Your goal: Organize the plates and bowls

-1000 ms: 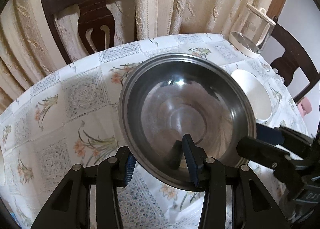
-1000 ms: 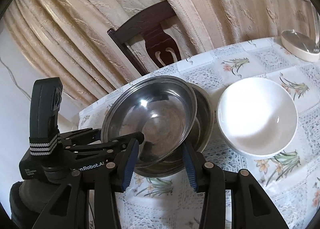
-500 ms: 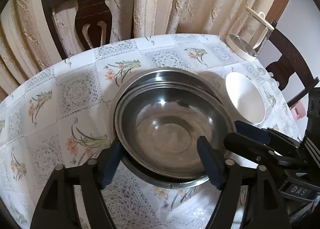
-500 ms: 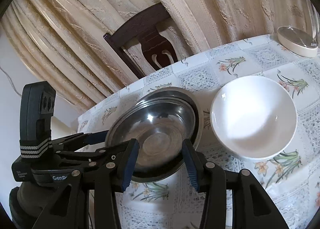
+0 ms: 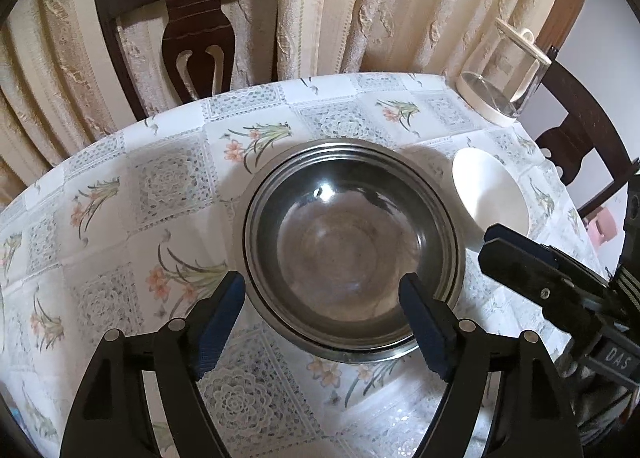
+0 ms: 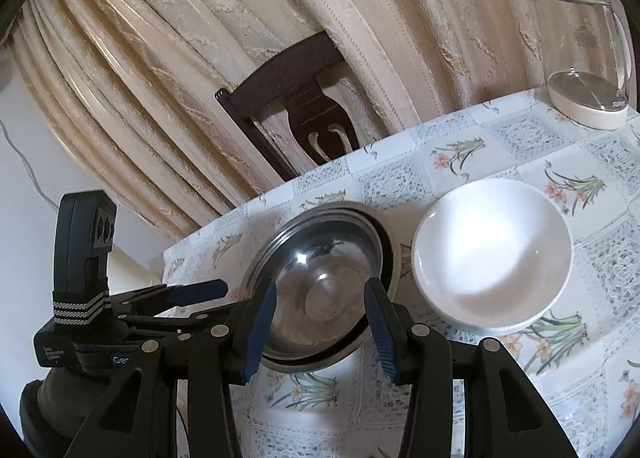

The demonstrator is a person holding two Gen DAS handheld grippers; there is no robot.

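Above the steel bowls (image 5: 352, 242), left gripper (image 5: 322, 314) hovers, fingers (image 5: 420, 322) spread

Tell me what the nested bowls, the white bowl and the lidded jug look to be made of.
Nested bowls: metal, likely stainless steel; grey, shiny, with mirror-like glints and reflections.
White bowl: probably glazed ceramic, possibly melamine; opaque, smooth, with a soft gloss.
Lidded jug: clear body, glass or plastic, since the curtain shows through it; the cream base and lid look like plastic.
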